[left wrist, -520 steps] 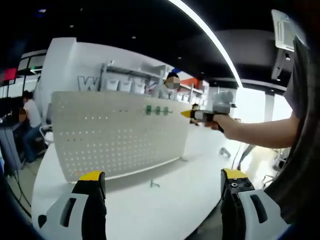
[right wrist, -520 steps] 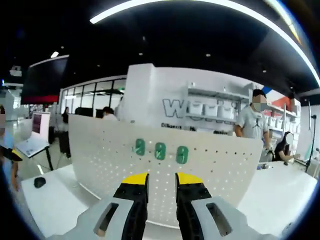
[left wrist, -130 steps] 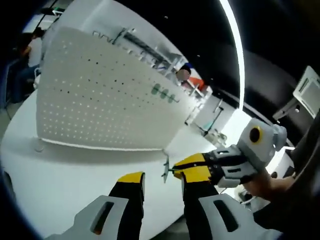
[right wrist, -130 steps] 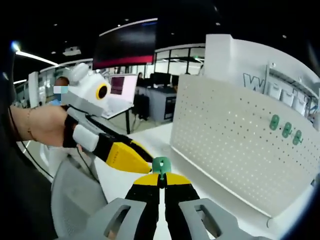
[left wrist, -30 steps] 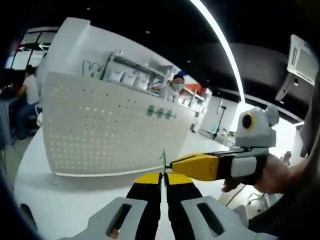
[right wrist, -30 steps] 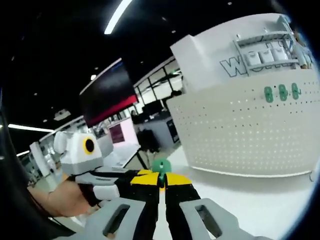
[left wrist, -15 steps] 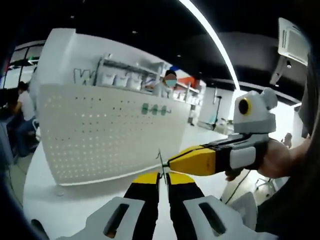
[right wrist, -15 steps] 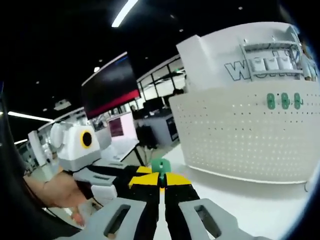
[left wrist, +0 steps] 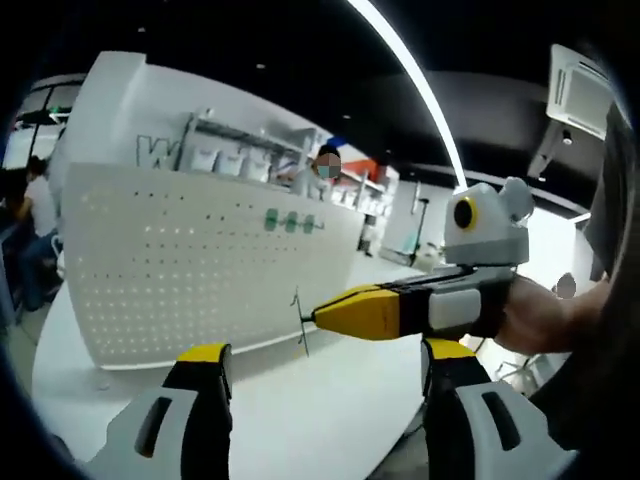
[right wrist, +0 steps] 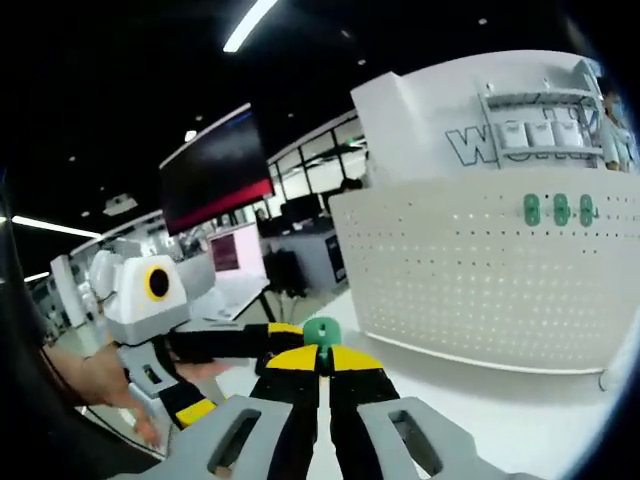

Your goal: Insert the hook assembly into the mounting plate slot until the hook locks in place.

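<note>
Tongs first: the left gripper point(left wrist: 318, 365) stands with its jaws spread wide and nothing between them, while the right gripper point(right wrist: 321, 357) is clenched on the hook assembly point(right wrist: 321, 333), jaws pressed together with the green head poking up just above the yellow tips. In the left gripper view the right gripper point(left wrist: 322, 315) reaches in from the right side, and the same piece shows at its tip as a thin metal wire with a small bend point(left wrist: 298, 318), held up in the air between the left jaws and the board. I judge the piece now rests with the right gripper alone, so that it can be carried to the board with the wire end free to enter a slot.

The hook assembly looks like a small rounded green plastic cap on a slim wire; its exact hook shape is too small to make out, I think.

Beyond lies the white table point(left wrist: 300, 420), and on it stands the pegboard point(right wrist: 480, 280), a curved white mounting plate full of small holes in rows. Near its upper edge sit three green hooks point(right wrist: 558, 209) side by side, already seated. The held piece is well apart from the board, so the insertion is not yet begun. A wall with shelves and large letters stands behind.
</note>
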